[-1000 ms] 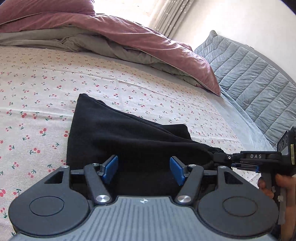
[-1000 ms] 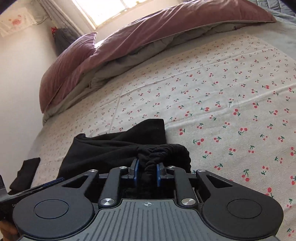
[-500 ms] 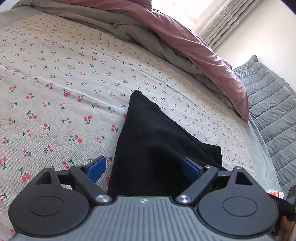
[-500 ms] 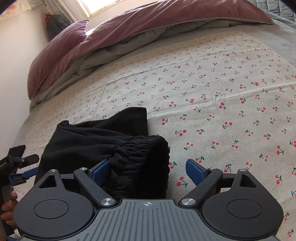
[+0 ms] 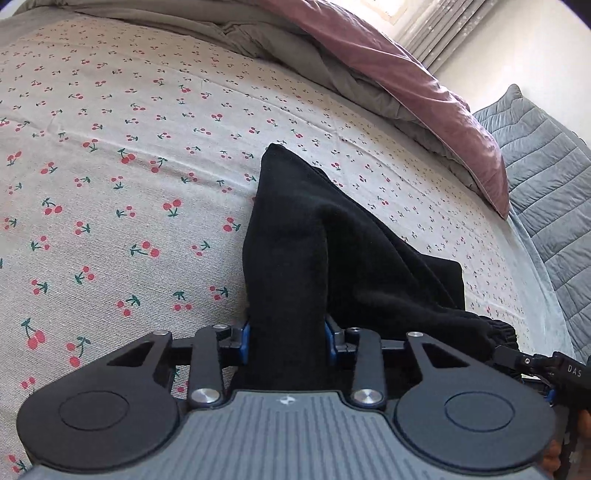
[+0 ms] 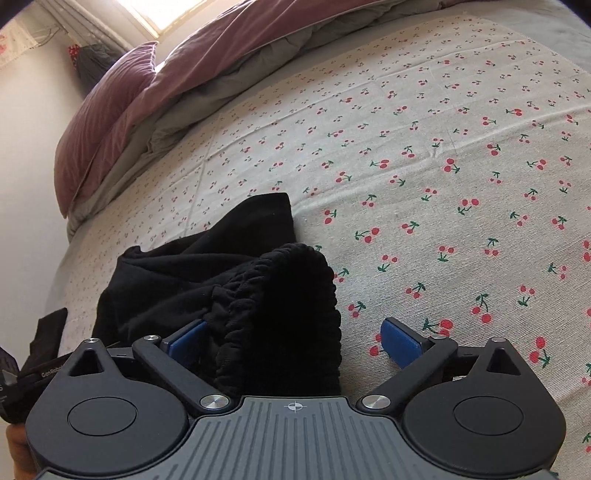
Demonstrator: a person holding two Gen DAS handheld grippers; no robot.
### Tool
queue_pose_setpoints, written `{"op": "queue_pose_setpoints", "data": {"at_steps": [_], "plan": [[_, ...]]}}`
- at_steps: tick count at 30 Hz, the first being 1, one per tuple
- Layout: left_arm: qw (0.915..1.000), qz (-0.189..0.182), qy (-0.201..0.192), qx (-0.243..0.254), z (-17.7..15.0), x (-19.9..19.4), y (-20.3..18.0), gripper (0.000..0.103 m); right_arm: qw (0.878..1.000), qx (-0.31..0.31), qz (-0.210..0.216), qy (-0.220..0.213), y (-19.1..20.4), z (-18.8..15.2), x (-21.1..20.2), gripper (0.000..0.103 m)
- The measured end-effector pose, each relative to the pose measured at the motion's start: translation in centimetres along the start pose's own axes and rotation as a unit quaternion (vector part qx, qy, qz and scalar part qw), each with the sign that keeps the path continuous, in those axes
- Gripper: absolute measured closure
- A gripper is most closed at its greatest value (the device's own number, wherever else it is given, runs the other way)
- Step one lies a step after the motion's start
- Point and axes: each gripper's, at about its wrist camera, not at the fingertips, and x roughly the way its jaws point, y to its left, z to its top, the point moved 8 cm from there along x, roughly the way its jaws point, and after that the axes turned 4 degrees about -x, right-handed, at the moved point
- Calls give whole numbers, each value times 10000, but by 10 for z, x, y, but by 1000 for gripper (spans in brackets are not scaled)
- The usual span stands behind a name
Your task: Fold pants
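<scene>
Cherry-print sheet (image 5: pixel 110 166); mauve duvet (image 5: pixel 424 85) beyond black pants (image 5: pixel 295 240).

Bed fills the scene, cherry-print sheet (image 6: pixel 424 155) across it. Mauve duvet (image 5: pixel 424 92) with grey underside bunched along the far edge. Grey quilted headboard (image 5: pixel 546 192) far right. Bright window (image 6: pixel 162 14) far left, curtains (image 5: pixel 432 29), pale walls.

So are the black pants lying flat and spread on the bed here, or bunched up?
Bunched. The black pants sit in a rumpled heap on the cherry-print sheet, elastic waistband humped up, one fold raised between the left gripper fingers.
</scene>
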Motion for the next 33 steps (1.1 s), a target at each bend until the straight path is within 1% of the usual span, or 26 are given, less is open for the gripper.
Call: {"op": "queue_pose_setpoints", "data": {"at_steps": [1,2,3,4,6,7,8,9,10,12,13,15,16,18,19,20,21,24,26,31,32,33], "plan": [[10000,-18,2,4,0,-1,0,70,9998,-16,191,-12,5,0,0,49],[10000,-64,6,-45,1,-2,1,71,9995,-41,302,-72,11,1,-3,54],[9999,-113,7,-101,2,-3,3,72,9992,-139,327,-163,16,3,-7,67],[9996,-188,17,-199,3,-5,5,73,9986,-268,386,-239,21,4,-11,71],[9980,-356,80,-507,4,-5,12,73,9970,-259,590,-423,26,8,-17,71],[9970,-432,112,-633,4,-5,15,73,9967,-222,650,-429,26,9,-17,71],[9963,-485,138,-694,4,-5,17,73,9969,-182,665,-366,24,9,-14,70],[9964,-497,148,-673,3,-5,16,72,9981,-141,559,-234,20,8,-8,59],[9963,-486,162,-694,2,-5,17,71,9990,-113,400,-151,15,7,-4,33],[9965,-475,148,-670,1,-6,15,66,9999,-94,-56,-34,2,5,2,7],[9969,-443,140,-630,1,-7,14,63,9999,-79,-107,-28,-2,6,1,8],[9969,-401,95,-675,3,-11,17,53,9999,14,109,-70,-2,8,-5,8],[9963,-404,57,-762,5,-13,19,50,9997,31,169,-158,-2,10,-11,8],[9947,-416,-41,-939,10,-18,25,38,9990,-5,231,-386,-3,15,-24,7],[9940,-442,-68,-994,11,-20,27,36,9985,-13,269,-473,-6,18,-29,4],[9936,-469,-59,-1028,11,-20,28,32,9984,11,276,-497,-8,20,-31,3],[9934,-479,-42,-1038,11,-20,28,26,9985,109,252,-466,-13,20,-29,3],[9946,-524,-1,-897,8,-17,23,18,9992,280,293,-30,-20,12,-9,3],[9952,-546,3,-809,7,-17,18,14,9984,371,409,137,-21,6,1,3],[9949,-612,32,-798,7,-11,18,13,9966,431,697,104,-12,2,9,1],[9945,-661,25,-815,8,-10,17,13,9947,498,892,106,-8,1,10,1],[9938,-734,30,-836,8,-8,15,13,9912,555,1189,201,-2,-2,13,1]]}}
